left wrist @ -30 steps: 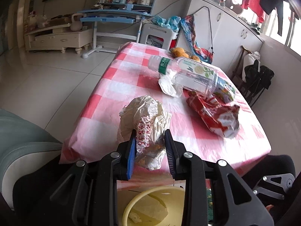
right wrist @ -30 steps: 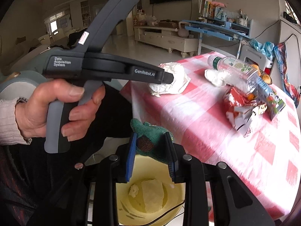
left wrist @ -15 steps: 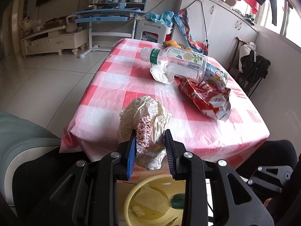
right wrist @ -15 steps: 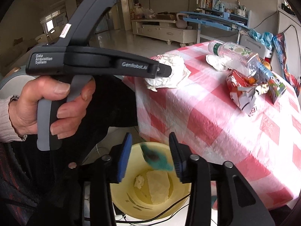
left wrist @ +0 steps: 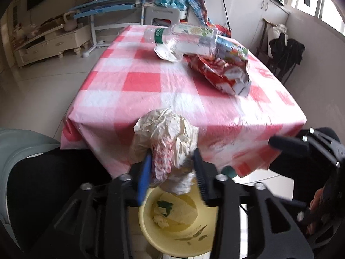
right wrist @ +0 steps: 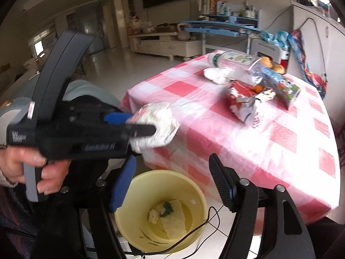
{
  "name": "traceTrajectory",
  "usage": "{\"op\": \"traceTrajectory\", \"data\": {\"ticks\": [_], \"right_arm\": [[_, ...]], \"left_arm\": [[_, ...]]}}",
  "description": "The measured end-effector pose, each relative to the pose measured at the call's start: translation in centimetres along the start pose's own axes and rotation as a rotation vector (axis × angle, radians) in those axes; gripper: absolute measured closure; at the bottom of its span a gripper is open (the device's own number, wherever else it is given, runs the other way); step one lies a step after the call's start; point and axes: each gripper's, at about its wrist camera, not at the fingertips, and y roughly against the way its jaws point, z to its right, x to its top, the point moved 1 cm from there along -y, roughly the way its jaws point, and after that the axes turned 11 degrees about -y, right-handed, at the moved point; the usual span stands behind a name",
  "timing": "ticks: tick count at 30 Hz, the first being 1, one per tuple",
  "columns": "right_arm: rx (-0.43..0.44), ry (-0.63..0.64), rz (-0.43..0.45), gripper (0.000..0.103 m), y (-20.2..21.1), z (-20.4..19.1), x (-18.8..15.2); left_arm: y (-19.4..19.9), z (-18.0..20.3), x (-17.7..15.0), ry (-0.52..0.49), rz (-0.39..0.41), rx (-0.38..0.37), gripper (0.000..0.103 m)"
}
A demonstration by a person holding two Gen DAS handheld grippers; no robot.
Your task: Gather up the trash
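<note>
Two units in play, L and R. My left gripper point(left wrist: 172, 176) has the crumpled paper wrapper point(left wrist: 167, 139) between its jaws; the jaws have just been opening, and in the left wrist view the R-side pad looks clear of the paper, so I judge the grip released, wrapper about to fall. It sits just off the near edge of the counter point(left wrist: 194, 90), directly over the yellow bin point(left wrist: 179, 222) on the floor. My right gripper point(right wrist: 170, 183) is over the same bin; its jaws have also just been opening, now stand wide, nothing between them. The green scrap point(right wrist: 167, 208) lies at the bin bottom w/ other paper.

Step in hand: drop-off of wrapper into bin.

Remaining on counter, far half: plastic bottle point(left wrist: 183, 36), white foil piece point(left wrist: 167, 52), red snack bag point(left wrist: 224, 73), all touching or overlapping.

Next move, my est.: let the wrapper fall clear, then reach either unit across to the far-side pile. The bottle is round and lies on the bags, so it may roll; take it across its body.
</note>
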Motion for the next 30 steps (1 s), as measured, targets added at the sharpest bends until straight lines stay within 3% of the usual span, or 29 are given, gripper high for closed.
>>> {"op": "traceTrajectory", "data": {"ticks": [5, 12, 30], "right_arm": [[-0.033, -0.006, 0.018, 0.029, 0.2, 0.4, 0.0], [-0.073, 0.005, 0.035, 0.025, 0.3, 0.5, -0.2], [-0.162, -0.005, 0.047, 0.015, 0.1, 1.1, -0.4]], "left_arm": [[0.5, 0.1, -0.1, -0.004, 0.033, 0.059, 0.036], [1.7, -0.4, 0.0, 0.012, 0.095, 0.134, 0.024], [2.7, -1.9, 0.2, 0.062, 0.154, 0.199, 0.016]]}}
